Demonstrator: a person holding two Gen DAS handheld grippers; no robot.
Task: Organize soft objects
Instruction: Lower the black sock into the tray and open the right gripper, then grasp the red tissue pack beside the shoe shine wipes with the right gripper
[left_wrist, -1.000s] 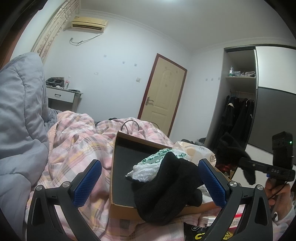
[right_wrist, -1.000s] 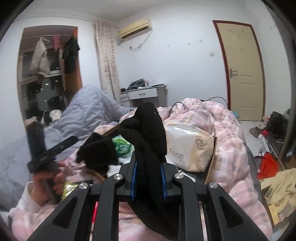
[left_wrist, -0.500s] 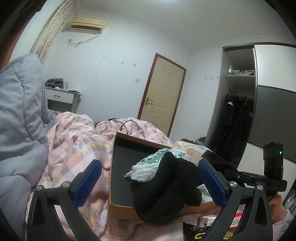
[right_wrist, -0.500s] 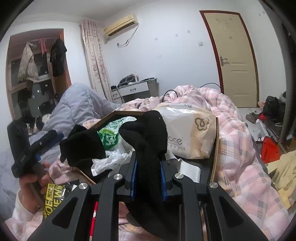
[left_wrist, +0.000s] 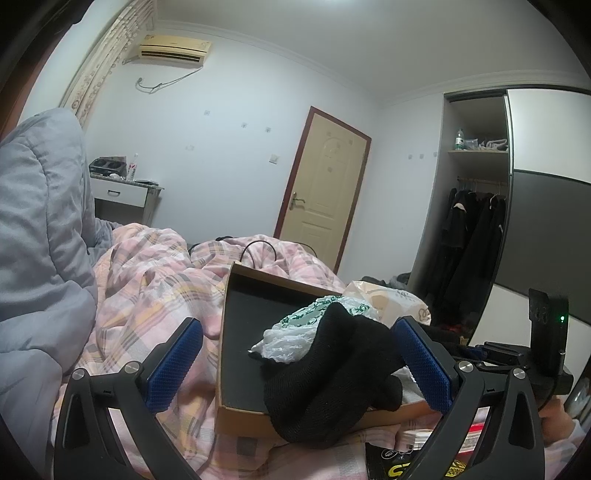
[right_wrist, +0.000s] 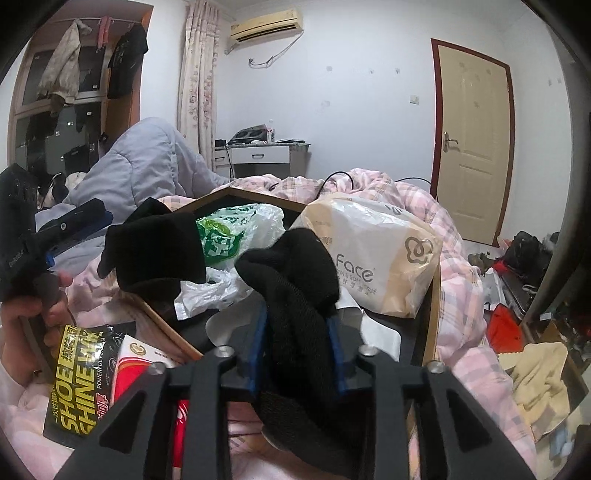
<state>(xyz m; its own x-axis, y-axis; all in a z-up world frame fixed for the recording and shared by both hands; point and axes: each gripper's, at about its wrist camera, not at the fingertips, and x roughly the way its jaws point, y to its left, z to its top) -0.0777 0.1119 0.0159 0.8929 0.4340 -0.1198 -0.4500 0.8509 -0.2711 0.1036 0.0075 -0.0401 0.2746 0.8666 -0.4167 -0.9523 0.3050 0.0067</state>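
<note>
A cardboard box (left_wrist: 236, 317) with a black inside lies on the pink plaid quilt. It holds a white and green plastic bag (left_wrist: 295, 332) and a beige tissue pack (right_wrist: 373, 258). One black sock (left_wrist: 332, 387) hangs over the box's near wall. My left gripper (left_wrist: 299, 363) stands wide open just in front of that wall, gripping nothing. My right gripper (right_wrist: 297, 336) hovers over the box with a second black sock (right_wrist: 295, 280) between its blue pads. Its jaws are opening, and the sock still fills the gap and touches both pads.
A shoe-wipes packet (right_wrist: 74, 373) and a red and white packet (right_wrist: 136, 365) lie on the quilt (left_wrist: 147, 295) beside the box. A grey duvet (left_wrist: 40, 258) is heaped at the left. Clothes and bags litter the floor (right_wrist: 532, 347) off the bed's right side.
The right gripper has sunk over the box with its sock and tipped downward. Its pads now stand wider apart. The left gripper has stayed put.
</note>
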